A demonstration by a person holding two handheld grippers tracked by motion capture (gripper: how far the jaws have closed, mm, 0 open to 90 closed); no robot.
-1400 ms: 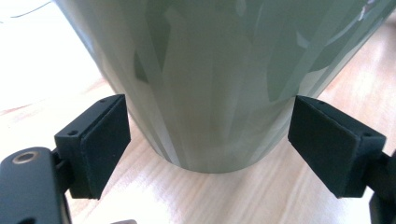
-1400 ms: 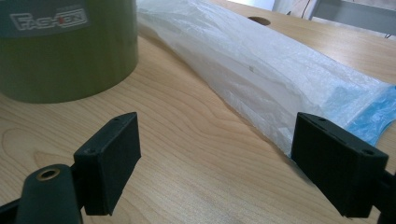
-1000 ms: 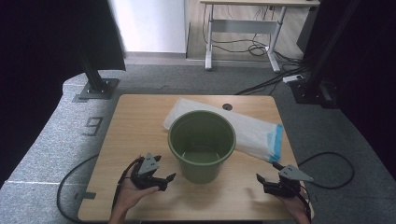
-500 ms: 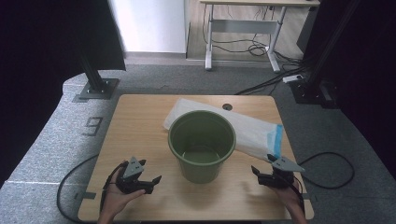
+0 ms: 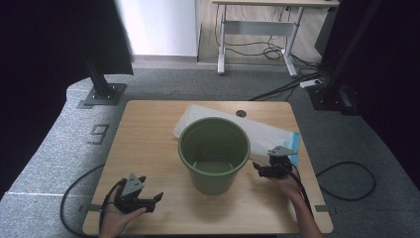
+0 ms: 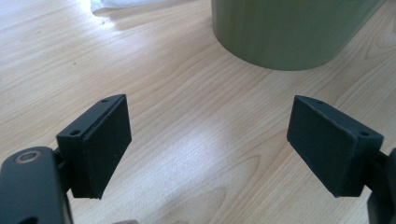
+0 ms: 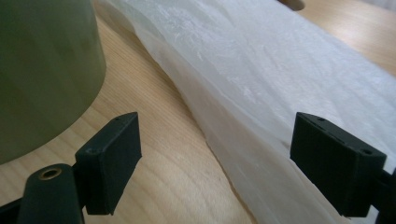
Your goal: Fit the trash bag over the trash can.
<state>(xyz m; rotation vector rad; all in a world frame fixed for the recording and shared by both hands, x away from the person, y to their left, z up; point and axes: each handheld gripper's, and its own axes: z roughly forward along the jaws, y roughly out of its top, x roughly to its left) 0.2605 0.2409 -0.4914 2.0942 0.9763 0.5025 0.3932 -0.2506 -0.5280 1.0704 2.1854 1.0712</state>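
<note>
A green bucket (image 5: 214, 153) stands upright near the middle of the wooden surface (image 5: 148, 129), its mouth open and nothing visible inside, while a white plastic bag (image 5: 257, 131) lies flat behind it and to its right, part of it tucked out of sight behind the bucket's wall. The bag's long axis runs slantwise from behind the bucket's far left rim toward the surface's right edge, where a blue strip marks its end. The right hand-held gripper (image 5: 265, 171) sits just beside the bucket's right wall, close to that near end of the bag; seen in the right gripper view, its jaws stand wide apart with nothing between them, the bucket (image 7: 42, 70) at one side and the bag (image 7: 280, 79) stretching ahead and across toward the other. The left hand-held gripper (image 5: 143, 201) rests well to the bucket's front left, jaws likewise spread wide and empty, pointed at the bucket's base (image 6: 289, 32). Of the two, the right is by far the nearer to the bag and looks the better placed to take it.
</note>
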